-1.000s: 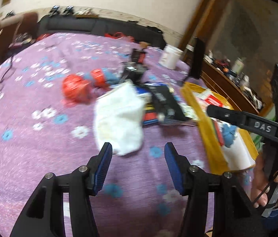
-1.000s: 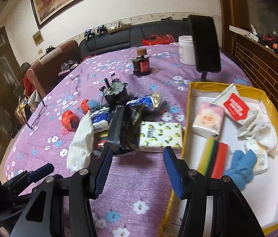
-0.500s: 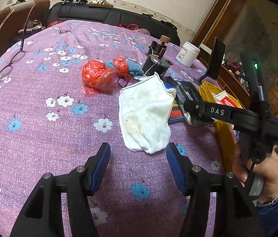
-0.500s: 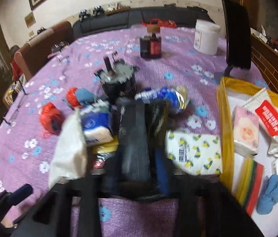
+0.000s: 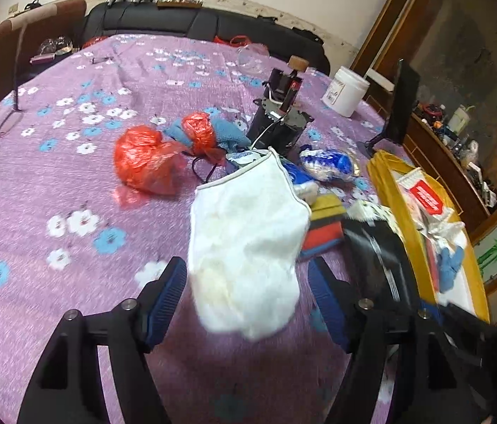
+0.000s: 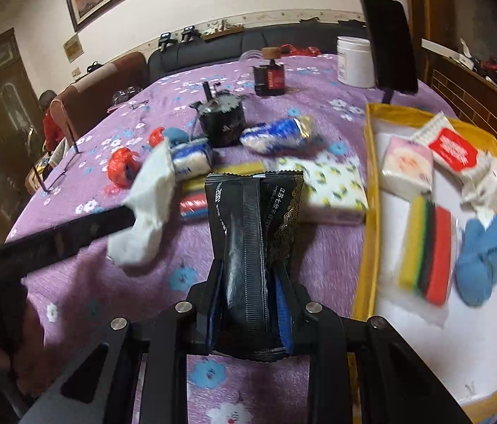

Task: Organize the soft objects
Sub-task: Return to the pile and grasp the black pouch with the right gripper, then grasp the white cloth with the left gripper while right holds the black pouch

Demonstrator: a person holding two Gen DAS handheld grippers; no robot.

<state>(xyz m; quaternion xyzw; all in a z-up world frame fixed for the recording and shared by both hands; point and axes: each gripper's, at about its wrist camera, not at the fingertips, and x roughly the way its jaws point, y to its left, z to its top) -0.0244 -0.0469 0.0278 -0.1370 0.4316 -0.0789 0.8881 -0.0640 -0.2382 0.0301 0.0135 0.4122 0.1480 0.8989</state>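
Observation:
A white cloth (image 5: 248, 240) lies crumpled on the purple flowered tablecloth (image 5: 72, 194). My left gripper (image 5: 248, 282) straddles its near end with the jaws opening; the blue pads (image 5: 167, 296) stand on either side and do not press it. My right gripper (image 6: 248, 304) is shut on a black foil packet (image 6: 248, 233), which stands up between its pads, left of the yellow tray (image 6: 368, 162). In the right wrist view one left finger (image 6: 72, 233) reaches to the white cloth (image 6: 146, 212). The black packet (image 5: 379, 258) also shows in the left wrist view.
The tray holds a pink tissue pack (image 6: 407, 162), a red-and-white packet (image 6: 453, 148), a striped sponge (image 6: 428, 251) and a blue cloth (image 6: 481, 258). Red plastic bags (image 5: 142, 159), a lemon-print tissue pack (image 6: 333, 187), a black round device (image 6: 222, 120), a bottle (image 6: 269, 74) and a white jar (image 6: 354, 60) lie beyond.
My right gripper has shut on the black packet and lifted it. My left gripper has moved up to the white cloth, and its jaws have widened around it.

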